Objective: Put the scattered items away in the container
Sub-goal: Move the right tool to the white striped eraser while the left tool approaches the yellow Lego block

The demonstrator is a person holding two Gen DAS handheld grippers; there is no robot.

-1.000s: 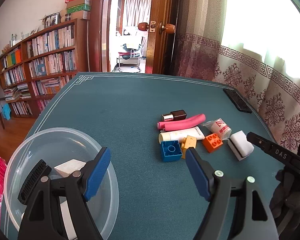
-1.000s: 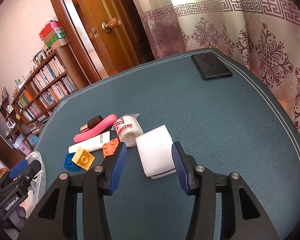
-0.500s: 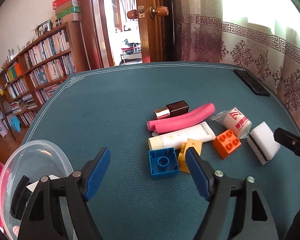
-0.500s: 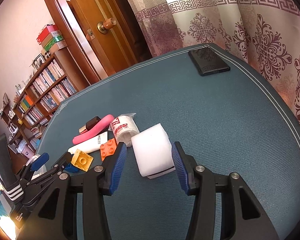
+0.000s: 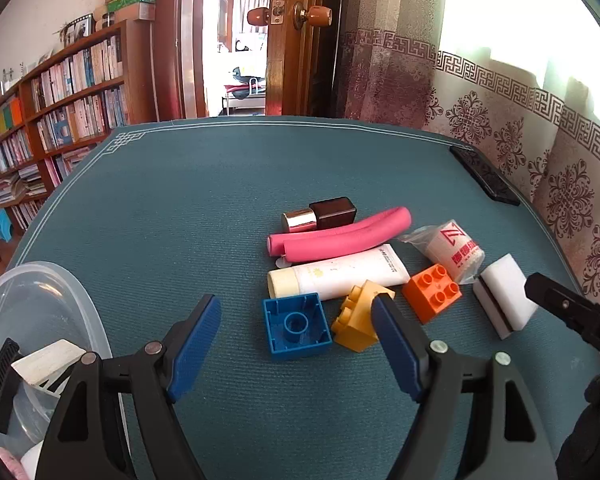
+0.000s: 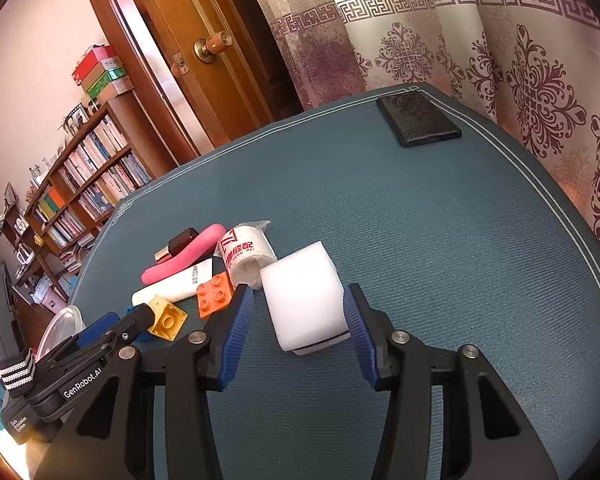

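Right wrist view: the open right hand-held gripper (image 6: 298, 326) straddles a white sponge (image 6: 304, 300) on the surface (image 6: 440, 240); the left hand-held gripper (image 5: 296, 344), also open, nears the blocks. A shallow grip could let the soft sponge squirt out before the container (image 5: 40, 280).

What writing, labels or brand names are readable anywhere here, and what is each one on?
"GenRobot.AI": on the left gripper, seen by the right wrist camera.
Red logo and red characters: on the wrapped white roll; too blurred to read.
Small print: on the cream tube; too small to read.
Book spines on the bookshelf: too small to read.
Second label lower on that gripper's body: blurred.
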